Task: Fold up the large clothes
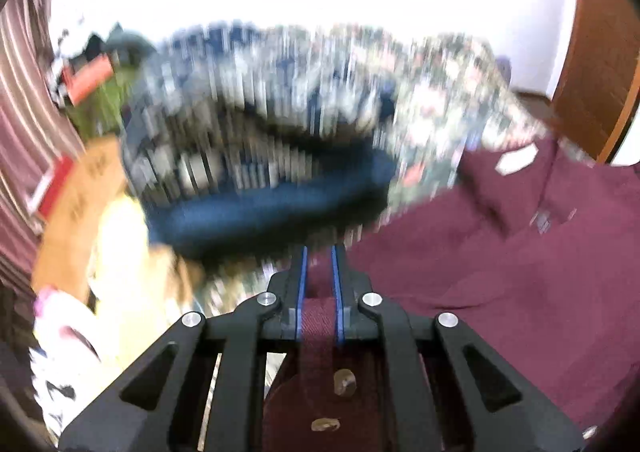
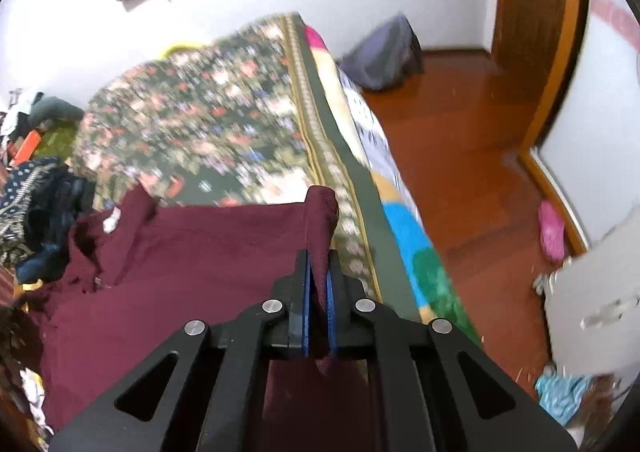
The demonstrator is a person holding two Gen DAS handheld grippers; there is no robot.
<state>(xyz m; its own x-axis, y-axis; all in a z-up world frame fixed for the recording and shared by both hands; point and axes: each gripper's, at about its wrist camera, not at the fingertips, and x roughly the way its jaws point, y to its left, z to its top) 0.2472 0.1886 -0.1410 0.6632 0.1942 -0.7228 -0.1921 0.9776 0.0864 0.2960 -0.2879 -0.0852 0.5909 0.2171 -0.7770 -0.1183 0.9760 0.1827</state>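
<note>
Your left gripper (image 1: 319, 252) is clamped tight on maroon cloth (image 1: 500, 272); your right gripper (image 2: 319, 256) pinches it too.

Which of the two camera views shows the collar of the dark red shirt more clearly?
The left wrist view. There the collar of the dark red shirt lies open with its white label showing, fairly sharp. In the right wrist view the collar is smaller, far left, partly folded over itself. Each claw, left and right, pinches shirt fabric.
</note>
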